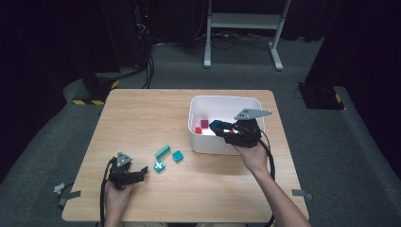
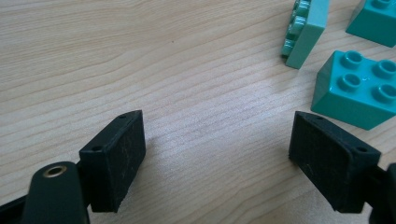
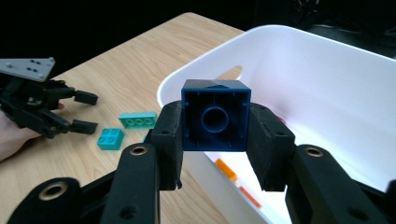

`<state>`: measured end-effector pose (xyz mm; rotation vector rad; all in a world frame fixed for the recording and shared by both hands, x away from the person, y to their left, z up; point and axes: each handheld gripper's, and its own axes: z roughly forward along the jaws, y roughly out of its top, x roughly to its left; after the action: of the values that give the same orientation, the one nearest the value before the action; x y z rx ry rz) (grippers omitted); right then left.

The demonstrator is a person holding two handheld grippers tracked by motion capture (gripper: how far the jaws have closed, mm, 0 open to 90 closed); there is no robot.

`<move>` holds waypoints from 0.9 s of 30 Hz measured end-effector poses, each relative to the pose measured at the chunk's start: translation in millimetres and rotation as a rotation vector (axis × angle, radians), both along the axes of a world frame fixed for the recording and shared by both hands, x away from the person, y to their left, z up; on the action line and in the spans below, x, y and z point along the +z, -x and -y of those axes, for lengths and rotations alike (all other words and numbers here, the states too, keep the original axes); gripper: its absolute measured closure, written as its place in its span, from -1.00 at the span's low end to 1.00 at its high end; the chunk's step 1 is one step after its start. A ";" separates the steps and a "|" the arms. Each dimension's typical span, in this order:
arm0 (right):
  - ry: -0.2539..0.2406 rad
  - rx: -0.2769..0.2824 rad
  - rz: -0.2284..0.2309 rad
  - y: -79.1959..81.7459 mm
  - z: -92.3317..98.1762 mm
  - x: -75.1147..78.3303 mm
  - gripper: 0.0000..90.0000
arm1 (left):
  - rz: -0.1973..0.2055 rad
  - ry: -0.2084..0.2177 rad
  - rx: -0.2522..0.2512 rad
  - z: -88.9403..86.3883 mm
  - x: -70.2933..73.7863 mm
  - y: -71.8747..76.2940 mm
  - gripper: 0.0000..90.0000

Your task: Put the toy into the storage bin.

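My right gripper (image 1: 222, 129) is shut on a dark blue brick (image 1: 216, 125) and holds it above the near part of the white bin (image 1: 226, 100). In the right gripper view the blue brick (image 3: 215, 114) shows its hollow underside, and the pads of the right gripper (image 3: 215, 128) press on its two sides just over the bin's rim (image 3: 299, 42). My left gripper (image 1: 142, 173) rests low at the table's front left, open, with bare wood between the jaws of the left gripper (image 2: 217, 144). A teal brick (image 2: 357, 88) lies just beyond its right jaw.
Three teal bricks lie left of the bin: a long one (image 1: 162, 151), a square one (image 1: 178, 156) and one nearest the left gripper (image 1: 159, 166). Red bricks (image 1: 204, 124) lie inside the bin, and orange pieces (image 3: 226, 169) show on its floor.
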<state>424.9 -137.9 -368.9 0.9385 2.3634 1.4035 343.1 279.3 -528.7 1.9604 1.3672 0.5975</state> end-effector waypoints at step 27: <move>0.047 -0.133 -0.070 -25.6 20.4 -17.7 0.31 | 0.000 0.001 0.000 0.0 0.0 -0.2 -0.58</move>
<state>450.5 -158.4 -386.5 1.1265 2.3243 1.2795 343.3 279.3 -528.8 1.9593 1.3673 0.5973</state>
